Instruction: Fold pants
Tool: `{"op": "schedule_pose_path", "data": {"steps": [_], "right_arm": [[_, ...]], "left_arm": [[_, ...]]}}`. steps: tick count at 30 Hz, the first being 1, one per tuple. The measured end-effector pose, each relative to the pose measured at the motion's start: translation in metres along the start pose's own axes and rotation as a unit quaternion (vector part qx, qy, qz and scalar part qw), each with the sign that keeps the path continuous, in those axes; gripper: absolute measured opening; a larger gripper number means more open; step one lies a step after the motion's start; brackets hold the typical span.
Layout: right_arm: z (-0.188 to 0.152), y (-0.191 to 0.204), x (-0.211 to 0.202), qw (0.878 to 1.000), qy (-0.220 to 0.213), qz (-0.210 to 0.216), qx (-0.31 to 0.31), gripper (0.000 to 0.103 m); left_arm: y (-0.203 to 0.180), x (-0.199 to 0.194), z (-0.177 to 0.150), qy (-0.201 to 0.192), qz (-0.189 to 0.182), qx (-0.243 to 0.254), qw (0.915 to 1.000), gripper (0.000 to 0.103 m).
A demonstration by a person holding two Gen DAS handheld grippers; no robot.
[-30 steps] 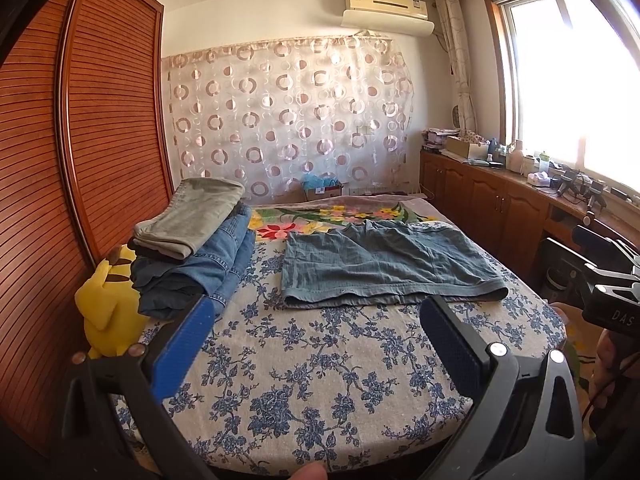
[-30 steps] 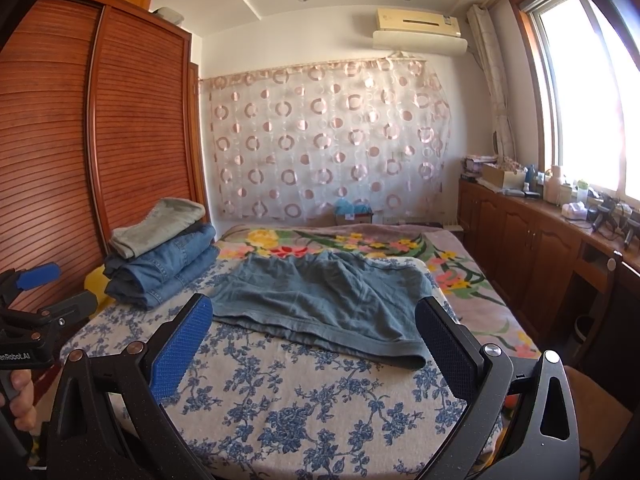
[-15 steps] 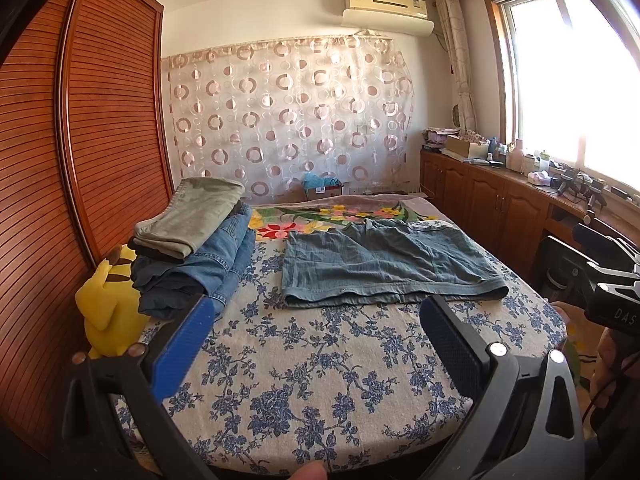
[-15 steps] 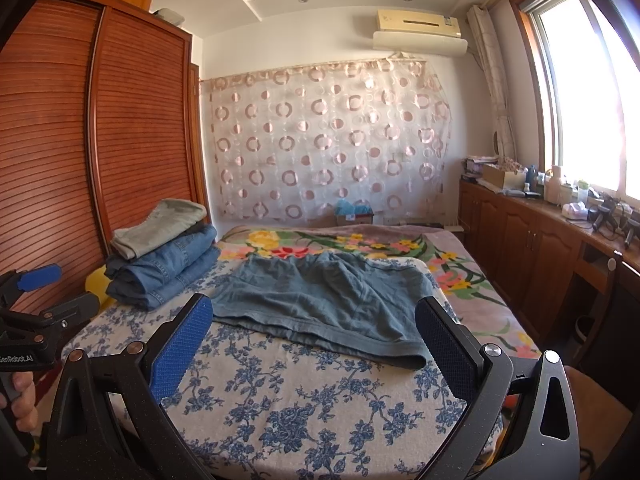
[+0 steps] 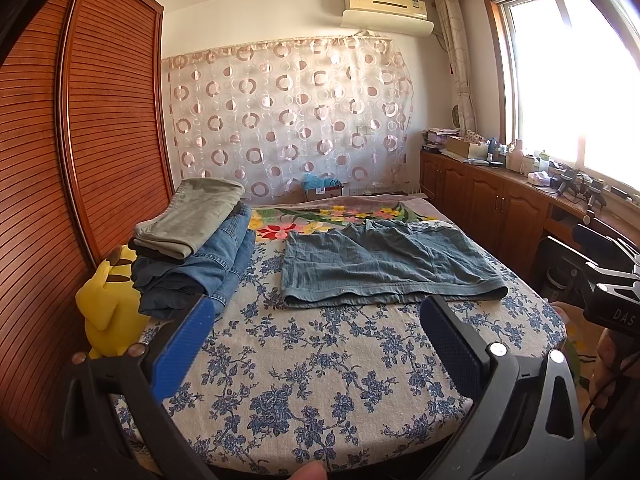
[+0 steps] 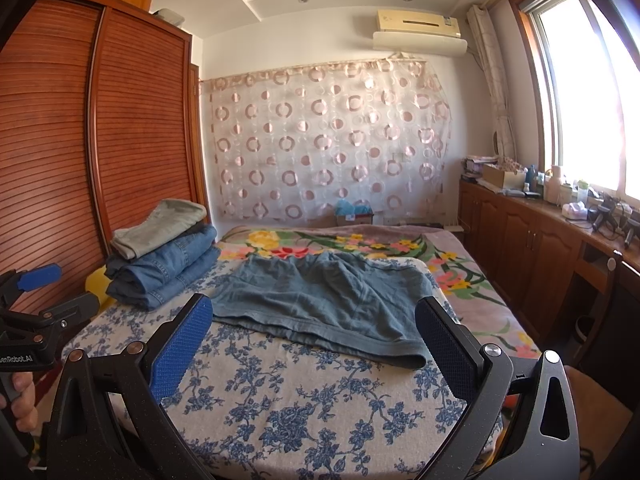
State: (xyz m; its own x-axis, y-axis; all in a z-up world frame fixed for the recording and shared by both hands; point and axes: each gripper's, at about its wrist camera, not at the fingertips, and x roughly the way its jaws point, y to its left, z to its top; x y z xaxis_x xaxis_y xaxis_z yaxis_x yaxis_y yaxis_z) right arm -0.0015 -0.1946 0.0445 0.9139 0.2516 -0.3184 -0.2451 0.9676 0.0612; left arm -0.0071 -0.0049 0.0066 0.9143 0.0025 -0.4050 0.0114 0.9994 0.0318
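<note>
Off to the left of both grippers, a stack of folded pants (image 5: 192, 248) already sat on the bed (image 5: 320, 360), so part of the work looked done. Ahead of the left gripper (image 5: 316, 344), fingers spread and empty, the blue-grey shorts (image 5: 384, 268) lay flat and apparently unfolded. The right gripper (image 6: 316, 344) hung equally wide, gripping nothing; all folds seemed to remain.

Each black claw (image 5: 316, 336) has blue textured pads (image 5: 182, 348), silver screws and angular, cut-out plastic arms.
</note>
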Motion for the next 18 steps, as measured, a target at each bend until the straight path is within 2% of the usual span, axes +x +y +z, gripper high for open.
{"op": "schedule_pose_path", "data": {"steps": [18], "right_arm": [[-0.0007,-0.0004,0.0012,1.000,0.001,0.000,0.000,0.103]], "left_arm": [[-0.0003,-0.0010,0.0011,0.001,0.000,0.000,1.0000,0.103]]}}
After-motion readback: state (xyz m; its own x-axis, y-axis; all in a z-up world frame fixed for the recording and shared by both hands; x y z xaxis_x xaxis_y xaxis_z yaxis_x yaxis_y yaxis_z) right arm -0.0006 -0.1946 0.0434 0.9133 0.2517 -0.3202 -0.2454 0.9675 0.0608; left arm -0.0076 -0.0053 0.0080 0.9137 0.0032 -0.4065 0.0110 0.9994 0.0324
